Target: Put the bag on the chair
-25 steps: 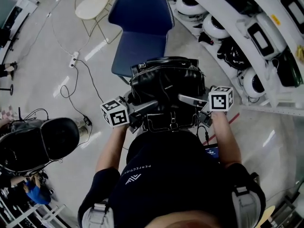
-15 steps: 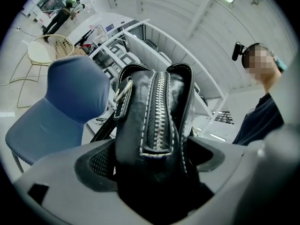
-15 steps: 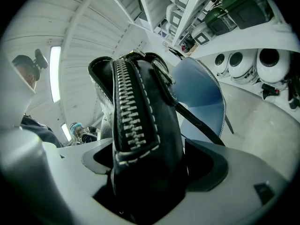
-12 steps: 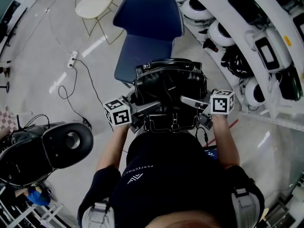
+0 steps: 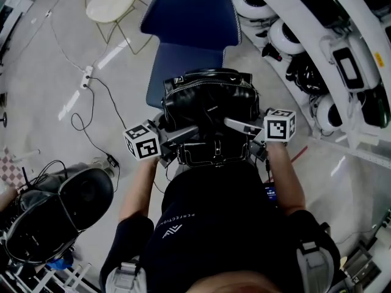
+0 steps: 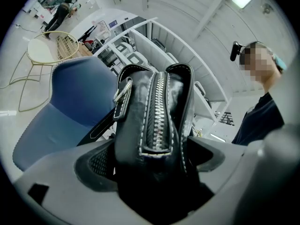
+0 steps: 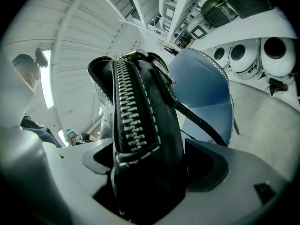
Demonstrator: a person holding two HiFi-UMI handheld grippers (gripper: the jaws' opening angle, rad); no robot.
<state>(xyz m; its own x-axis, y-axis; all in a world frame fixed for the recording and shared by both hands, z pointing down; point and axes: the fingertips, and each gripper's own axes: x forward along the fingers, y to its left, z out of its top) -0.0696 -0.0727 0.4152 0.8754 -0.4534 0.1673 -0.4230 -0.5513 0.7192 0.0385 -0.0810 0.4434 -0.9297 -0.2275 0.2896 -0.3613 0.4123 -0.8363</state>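
The left tongs [image 5: 188, 133] and the right tongs [image 5: 237, 126] are each clamped on one end of the black leather bag [image 5: 211, 102]; its zipped top (white stitching along the zip) runs between the jaws in both gripper views. The bag is held in the air close to the person's chest, the blue chair [image 5: 189, 29] just beyond it. A wire chair [image 5: 110, 5] stands farther off to the left.
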